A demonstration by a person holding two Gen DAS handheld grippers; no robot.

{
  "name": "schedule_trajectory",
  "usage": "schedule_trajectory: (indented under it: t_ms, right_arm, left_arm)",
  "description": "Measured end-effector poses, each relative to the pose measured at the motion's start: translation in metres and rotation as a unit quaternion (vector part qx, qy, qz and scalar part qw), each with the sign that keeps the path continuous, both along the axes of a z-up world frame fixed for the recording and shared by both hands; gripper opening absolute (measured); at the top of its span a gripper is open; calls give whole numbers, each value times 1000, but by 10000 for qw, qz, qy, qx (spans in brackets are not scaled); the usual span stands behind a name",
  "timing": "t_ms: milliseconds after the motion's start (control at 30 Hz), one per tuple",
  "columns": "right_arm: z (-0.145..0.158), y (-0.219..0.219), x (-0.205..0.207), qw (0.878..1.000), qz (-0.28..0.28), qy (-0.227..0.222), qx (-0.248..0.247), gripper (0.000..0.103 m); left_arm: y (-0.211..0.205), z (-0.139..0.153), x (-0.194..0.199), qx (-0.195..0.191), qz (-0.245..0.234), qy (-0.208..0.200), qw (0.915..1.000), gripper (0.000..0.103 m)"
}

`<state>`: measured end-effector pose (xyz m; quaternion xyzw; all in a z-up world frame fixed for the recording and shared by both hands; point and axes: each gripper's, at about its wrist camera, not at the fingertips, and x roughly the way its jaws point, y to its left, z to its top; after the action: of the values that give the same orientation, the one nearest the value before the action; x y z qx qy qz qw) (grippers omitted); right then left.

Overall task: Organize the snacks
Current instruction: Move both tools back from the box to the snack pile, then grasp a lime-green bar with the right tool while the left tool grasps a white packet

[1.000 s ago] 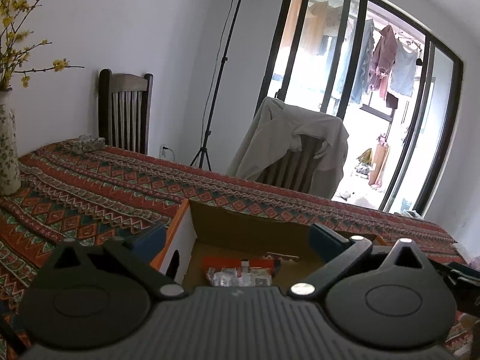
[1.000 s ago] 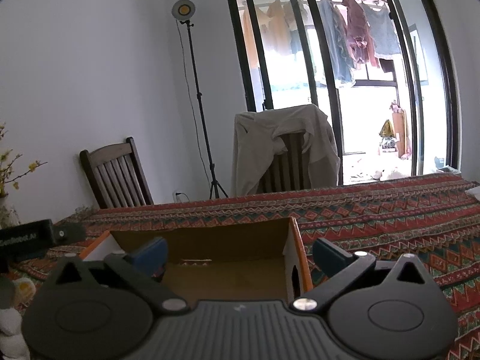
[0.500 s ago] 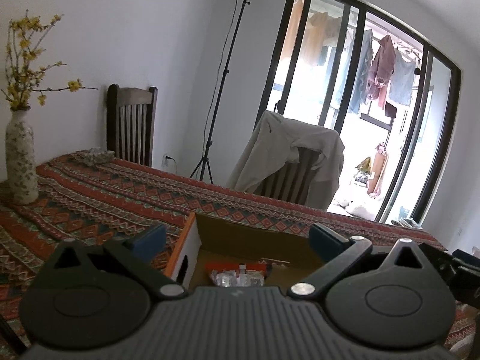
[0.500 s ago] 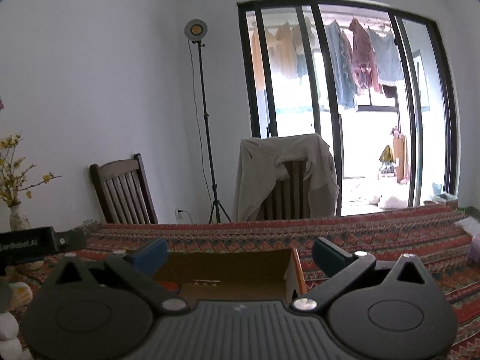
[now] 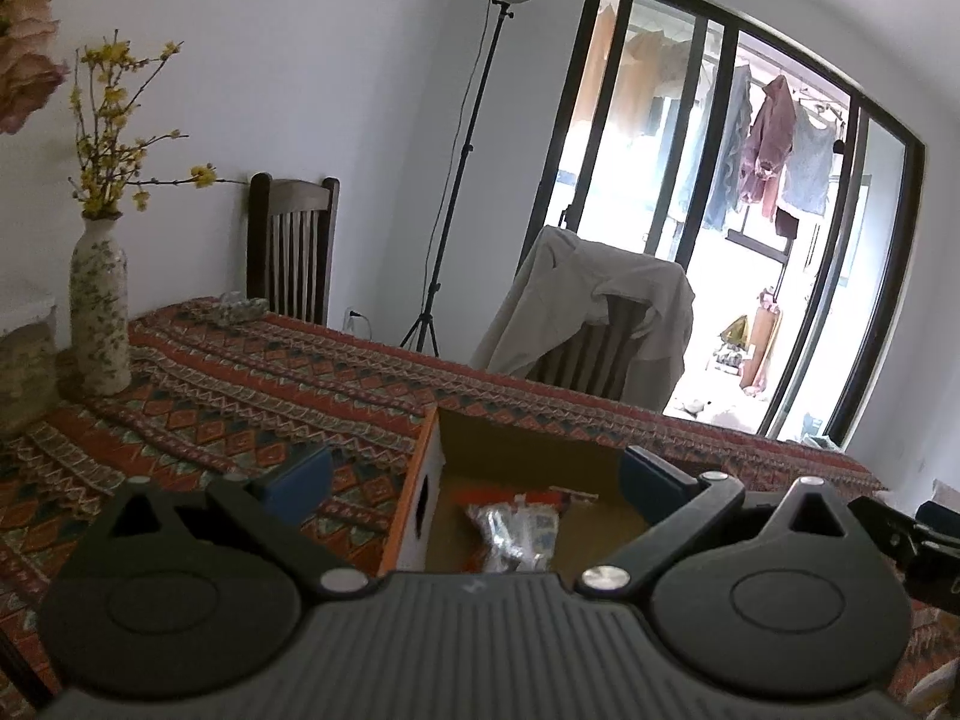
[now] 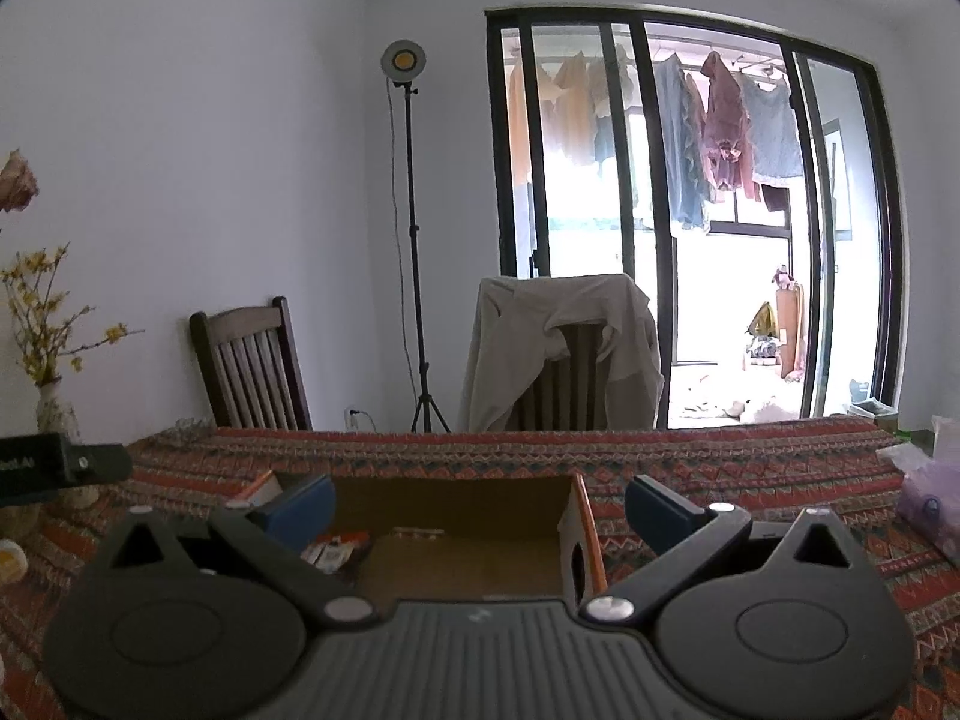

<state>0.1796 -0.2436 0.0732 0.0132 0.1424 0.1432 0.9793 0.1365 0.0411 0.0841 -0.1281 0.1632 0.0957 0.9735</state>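
An open cardboard box (image 5: 528,450) with orange-edged white sides sits on the patterned tablecloth (image 5: 240,384). Inside lie a clear silvery snack packet (image 5: 516,534) and an orange-red packet (image 5: 510,495). My left gripper (image 5: 474,480) is open and empty, held above the box's near left part. In the right wrist view the same box (image 6: 456,540) shows small snack packets (image 6: 336,549) at its left end. My right gripper (image 6: 477,507) is open and empty above the box's near side.
A flowered vase (image 5: 99,306) with yellow twigs stands at the table's left. Two chairs (image 5: 294,246) stand behind the table, one draped with a beige jacket (image 5: 600,306). A light stand (image 5: 462,168) is by the wall. A pale purple bag (image 6: 927,492) lies at the right.
Both grippers have risen and tilted back, so the box sits lower in each view and more of the wall and window shows. Both stay open and empty.
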Motion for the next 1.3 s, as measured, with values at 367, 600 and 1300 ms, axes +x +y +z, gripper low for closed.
schedule_trajectory:
  t_ms: [367, 600, 1300]
  right_arm:
    - [-22, -2, -32, 9995, -11, 245, -179, 103]
    - [-36, -10, -50, 9989, -3, 414, -220, 103]
    - [-73, -16, -85, 9930, 170, 1033, -548, 85]
  left_arm:
    - [10, -18, -30, 84, -105, 202, 9997, 103]
    - [14, -32, -48, 115, -260, 322, 9991, 103]
    - [29, -77, -89, 74, -402, 798, 9960, 103]
